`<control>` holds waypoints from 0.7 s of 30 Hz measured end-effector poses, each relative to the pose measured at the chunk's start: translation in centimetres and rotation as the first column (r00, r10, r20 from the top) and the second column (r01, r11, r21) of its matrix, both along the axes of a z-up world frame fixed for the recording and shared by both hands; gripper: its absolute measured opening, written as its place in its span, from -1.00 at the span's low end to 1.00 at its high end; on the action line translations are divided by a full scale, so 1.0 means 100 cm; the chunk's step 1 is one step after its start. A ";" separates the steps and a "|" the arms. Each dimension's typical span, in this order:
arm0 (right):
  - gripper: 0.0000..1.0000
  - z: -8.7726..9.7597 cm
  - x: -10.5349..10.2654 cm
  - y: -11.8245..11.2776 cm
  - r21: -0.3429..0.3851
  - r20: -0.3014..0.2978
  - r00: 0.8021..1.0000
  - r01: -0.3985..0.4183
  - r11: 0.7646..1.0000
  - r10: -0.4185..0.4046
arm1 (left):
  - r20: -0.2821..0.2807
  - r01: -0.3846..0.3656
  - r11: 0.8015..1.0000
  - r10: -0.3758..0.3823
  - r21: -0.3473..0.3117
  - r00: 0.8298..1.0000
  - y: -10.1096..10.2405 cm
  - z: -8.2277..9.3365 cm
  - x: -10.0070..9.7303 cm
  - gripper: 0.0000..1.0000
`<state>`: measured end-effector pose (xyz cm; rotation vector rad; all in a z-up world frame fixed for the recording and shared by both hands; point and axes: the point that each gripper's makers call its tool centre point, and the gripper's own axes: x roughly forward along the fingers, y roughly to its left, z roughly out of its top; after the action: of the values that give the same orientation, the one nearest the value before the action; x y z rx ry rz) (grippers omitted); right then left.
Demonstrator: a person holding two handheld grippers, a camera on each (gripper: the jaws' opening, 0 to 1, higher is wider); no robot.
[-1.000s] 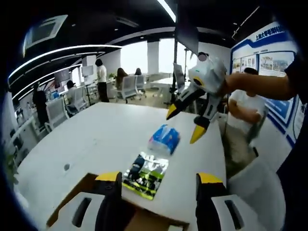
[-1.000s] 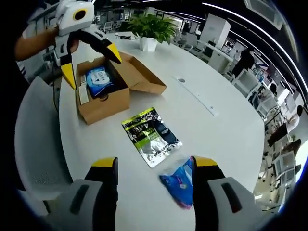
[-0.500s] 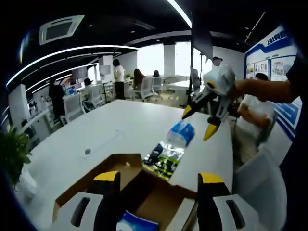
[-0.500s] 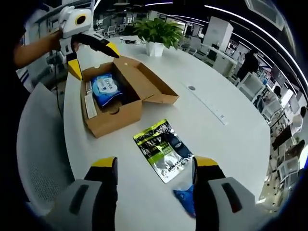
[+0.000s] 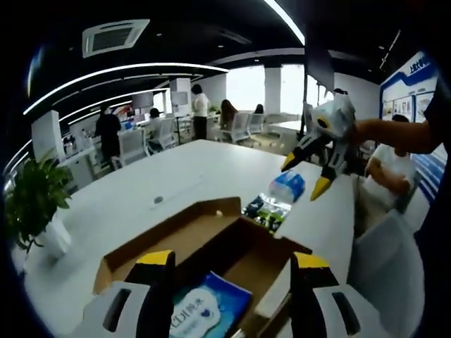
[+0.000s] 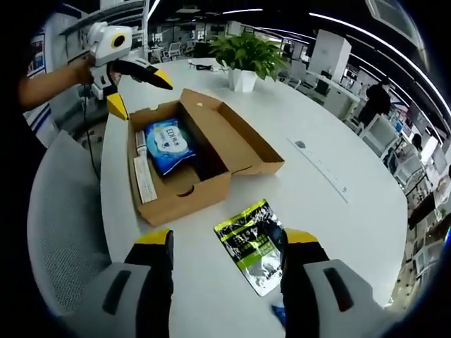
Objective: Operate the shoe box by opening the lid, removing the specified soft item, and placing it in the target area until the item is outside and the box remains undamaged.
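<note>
A: Shoebox (image 6: 190, 165) sits open on the table (image 6: 338, 211); the blue wipes pack (image 6: 169, 144) lies inside.

B: Left gripper (image 5: 229, 264) hovers above it, jaws apart, empty. Right gripper (image 6: 222, 246) too. Pinch the pack's middle, avoid the cardboard walls.

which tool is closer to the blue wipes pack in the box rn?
Left. The left tool hangs open just above the box's far end, right by the blue wipes pack. The right tool is open too, out past the box over the green pouch.
</note>
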<state>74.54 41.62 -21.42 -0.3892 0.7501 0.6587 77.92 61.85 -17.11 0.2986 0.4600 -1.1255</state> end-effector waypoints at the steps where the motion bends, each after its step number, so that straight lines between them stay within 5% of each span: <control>1: 0.14 0.000 0.001 0.003 0.006 0.000 1.000 0.000 1.000 0.000 | -0.003 -0.011 1.000 0.011 -0.002 1.000 0.005 0.000 0.001 0.35; 21: 0.06 -0.025 0.023 0.084 0.098 -0.045 0.997 -0.056 0.994 0.061 | 0.011 -0.115 0.993 0.115 0.011 0.993 0.086 -0.016 0.014 0.37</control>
<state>76.82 50.00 -23.87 -0.3084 0.7518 0.7591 79.36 70.41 -18.73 0.2847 0.4694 -1.0092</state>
